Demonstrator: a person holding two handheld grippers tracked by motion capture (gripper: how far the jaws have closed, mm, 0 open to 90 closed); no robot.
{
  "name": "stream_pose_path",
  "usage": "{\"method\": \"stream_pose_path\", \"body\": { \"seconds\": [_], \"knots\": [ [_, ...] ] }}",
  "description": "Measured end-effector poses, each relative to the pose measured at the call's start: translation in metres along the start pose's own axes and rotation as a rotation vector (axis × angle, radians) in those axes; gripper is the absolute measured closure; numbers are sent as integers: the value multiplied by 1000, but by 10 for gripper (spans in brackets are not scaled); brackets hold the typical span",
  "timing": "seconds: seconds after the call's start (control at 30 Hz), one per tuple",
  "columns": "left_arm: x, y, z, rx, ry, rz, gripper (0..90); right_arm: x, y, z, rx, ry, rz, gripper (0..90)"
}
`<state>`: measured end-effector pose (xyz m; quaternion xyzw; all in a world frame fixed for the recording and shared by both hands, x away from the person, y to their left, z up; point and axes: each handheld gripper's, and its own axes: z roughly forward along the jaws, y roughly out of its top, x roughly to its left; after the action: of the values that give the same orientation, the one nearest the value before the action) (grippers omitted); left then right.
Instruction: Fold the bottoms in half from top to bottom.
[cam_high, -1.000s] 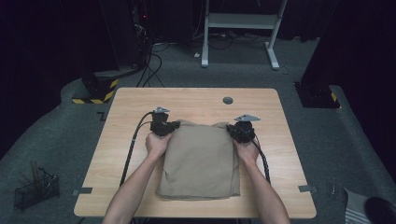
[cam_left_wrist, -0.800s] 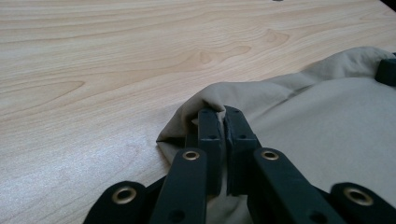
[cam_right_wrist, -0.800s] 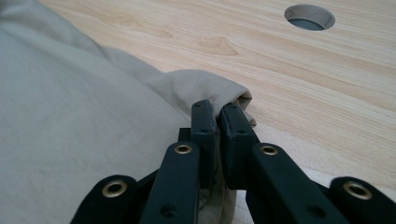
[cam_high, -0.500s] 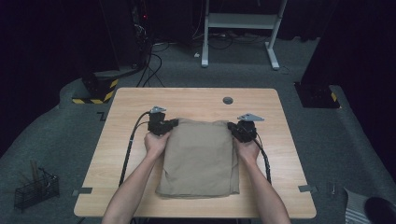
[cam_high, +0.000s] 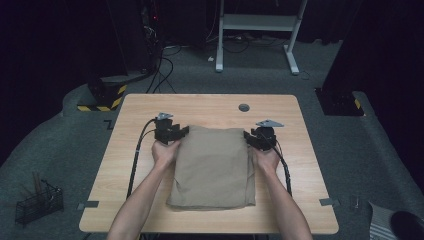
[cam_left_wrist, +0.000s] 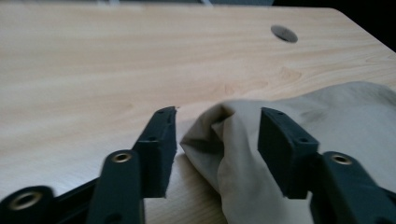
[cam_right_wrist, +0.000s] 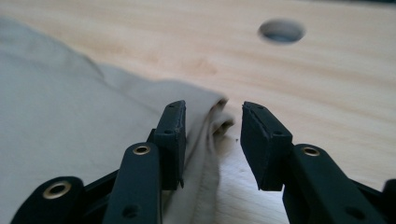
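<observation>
Left gripper (cam_high: 179, 134): jaws just opened, far-left corner of cloth (cam_high: 214, 165) lying loose between them, pads off it. Right gripper (cam_high: 251, 137): jaws likewise just opened astride the cloth's far-right corner, fabric brushing one pad, unclamped. Cloth: folded, mid-table (cam_high: 210, 107), long axis running from the grippers back toward the person. Bare wood beyond the cloth's far edge and on both sides; hole (cam_high: 244, 107) beyond, nearer the right gripper.
</observation>
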<state>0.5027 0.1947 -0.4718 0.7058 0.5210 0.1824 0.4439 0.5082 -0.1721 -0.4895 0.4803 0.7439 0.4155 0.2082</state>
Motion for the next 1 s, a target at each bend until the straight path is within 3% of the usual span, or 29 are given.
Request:
{"method": "stream_pose_path", "body": {
  "seconds": [0.07, 0.13, 0.23, 0.3, 0.4, 0.5, 0.57, 0.7, 0.8, 0.9, 1.0],
  "knots": [
    [-7, 4, -11, -44, -15, 35, 431, 2, 4, -15, -50, -19, -1, 601],
    [-20, 6, -19, -72, -62, 94, 422, 11, 6, -25, -87, -5, -29, 614],
    [-40, 3, -13, -41, -120, 186, 409, 33, 5, -25, -85, 78, -94, 617],
    [-46, -2, -1, -6, -135, 209, 404, 48, 2, -16, -70, 120, -127, 613],
    [-38, -13, 24, 76, -95, 195, 402, 56, -3, 4, -16, 121, -147, 610],
    [-17, -23, 39, 135, -67, 105, 423, 40, -14, 20, 71, 34, -125, 614],
    [-9, -24, 39, 127, -58, 65, 423, 27, -20, 22, 98, -24, -98, 614],
    [-11, -17, 26, 92, -9, 100, 406, 20, -19, 13, 75, -46, -106, 604],
    [-16, -14, 4, 45, -43, 104, 383, 26, -14, -1, 22, -30, -110, 590],
    [-28, -15, -17, 15, -81, 145, 361, 38, -12, -20, -38, 24, -121, 575],
    [-45, -20, -23, 28, -109, 194, 351, 56, -17, -34, -66, 80, -128, 564]
  ]
}}
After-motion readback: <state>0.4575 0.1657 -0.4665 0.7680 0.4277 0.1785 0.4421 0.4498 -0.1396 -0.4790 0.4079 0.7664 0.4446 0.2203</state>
